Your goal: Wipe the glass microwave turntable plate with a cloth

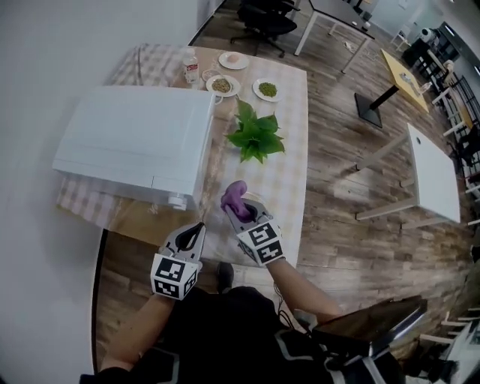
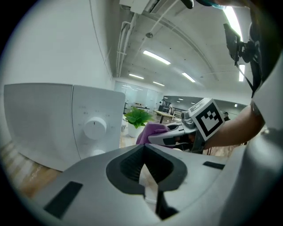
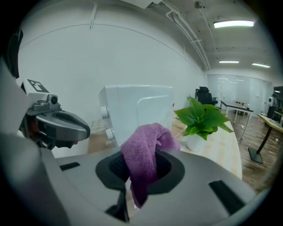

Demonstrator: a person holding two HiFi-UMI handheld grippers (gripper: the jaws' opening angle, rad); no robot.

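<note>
Purple cloth (image 3: 143, 154) sits clamped in the right gripper (image 1: 238, 211), left gripper (image 1: 199, 228) closed empty; microwave (image 1: 135, 142) ahead looks shut, so wiping seems unstarted.

The microwave (image 1: 135, 139) hides its inside; what fills the small dishes (image 1: 210, 82) is unclear.

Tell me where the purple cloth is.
The purple towelling cloth is pinched in the right gripper, centre of the head view, right of the white microwave and nearer than the green potted plant.

Open-plan office: swivel chairs (image 1: 262, 19), white desks (image 1: 435, 172), ceiling strip lights (image 2: 157, 57), wood-plank floor (image 1: 337, 112).
</note>
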